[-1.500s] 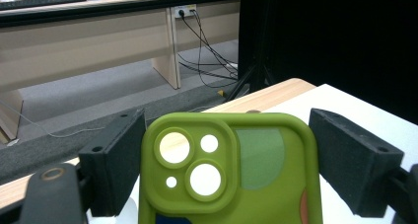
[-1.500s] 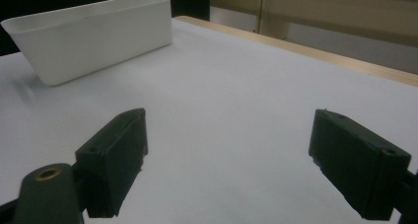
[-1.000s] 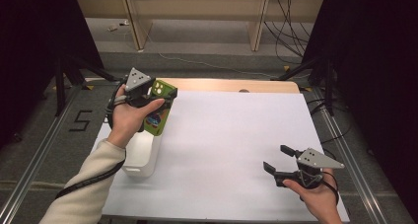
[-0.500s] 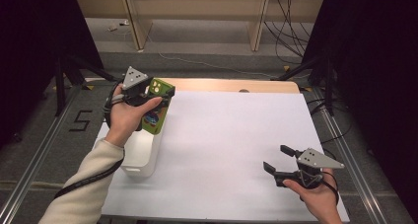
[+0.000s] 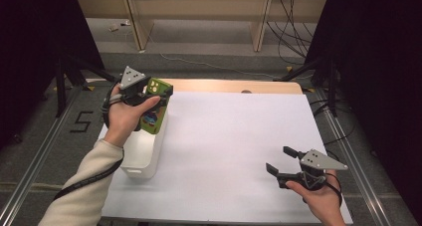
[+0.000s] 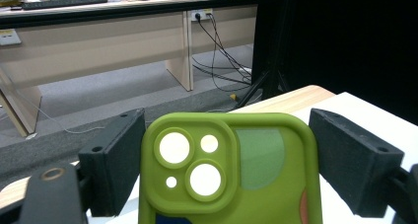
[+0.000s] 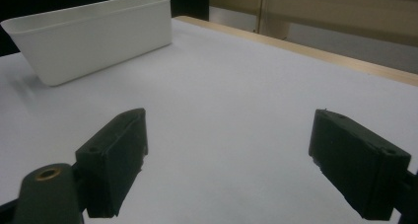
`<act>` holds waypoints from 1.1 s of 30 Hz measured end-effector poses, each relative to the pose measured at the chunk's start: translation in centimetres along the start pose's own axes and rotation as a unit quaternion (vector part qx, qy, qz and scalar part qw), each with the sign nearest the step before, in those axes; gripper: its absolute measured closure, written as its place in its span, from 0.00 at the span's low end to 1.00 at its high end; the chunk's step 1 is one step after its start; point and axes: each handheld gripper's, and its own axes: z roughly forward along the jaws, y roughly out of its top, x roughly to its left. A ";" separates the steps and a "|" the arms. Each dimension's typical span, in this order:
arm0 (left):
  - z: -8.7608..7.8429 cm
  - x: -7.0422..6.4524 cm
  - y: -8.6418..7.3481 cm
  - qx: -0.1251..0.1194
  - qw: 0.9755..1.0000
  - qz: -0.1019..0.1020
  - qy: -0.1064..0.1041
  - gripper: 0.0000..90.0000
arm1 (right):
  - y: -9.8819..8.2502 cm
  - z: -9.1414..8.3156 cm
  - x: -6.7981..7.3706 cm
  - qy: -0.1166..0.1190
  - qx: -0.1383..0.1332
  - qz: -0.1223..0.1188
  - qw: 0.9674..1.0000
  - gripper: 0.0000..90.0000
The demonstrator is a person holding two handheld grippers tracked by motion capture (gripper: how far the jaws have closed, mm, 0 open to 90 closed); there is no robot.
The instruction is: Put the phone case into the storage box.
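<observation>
A green phone case (image 6: 229,172) with round camera cut-outs stands upright between the jaws of my left gripper (image 6: 227,160), and both jaws touch its sides. In the high view that left gripper (image 5: 149,97) holds the green phone case (image 5: 156,106) over the far end of a white bin (image 5: 144,154) at the table's left. My right gripper (image 5: 284,159) rests near the table's front right corner, open with nothing between its jaws. In its own view the right gripper (image 7: 229,150) faces bare white tabletop, with the white bin (image 7: 93,34) farther off.
A white sheet (image 5: 234,136) covers the table, and a wooden edge (image 5: 234,85) runs along the far side. Dark stands and cables (image 5: 293,22) lie on the floor behind the table.
The left gripper and the phone case have shifted very slightly over the bin. The right gripper has stayed still.
</observation>
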 end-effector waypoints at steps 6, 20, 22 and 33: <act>-0.1 0.3 0.0 -0.001 1.000 -0.002 0.004 0.19 | 0.0 0.0 0.0 0.000 0.000 0.001 1.000 0.18; 0.0 1.2 0.1 -0.003 1.000 -0.008 0.012 0.19 | 0.0 0.0 0.0 0.000 0.000 0.002 1.000 0.18; 0.0 1.4 0.2 -0.004 1.000 -0.009 0.014 0.19 | 0.0 0.0 0.0 0.000 0.001 0.001 1.000 0.18; 0.3 1.9 0.2 -0.007 1.000 -0.011 0.016 0.19 | 0.0 0.0 0.0 0.000 0.001 0.001 1.000 0.18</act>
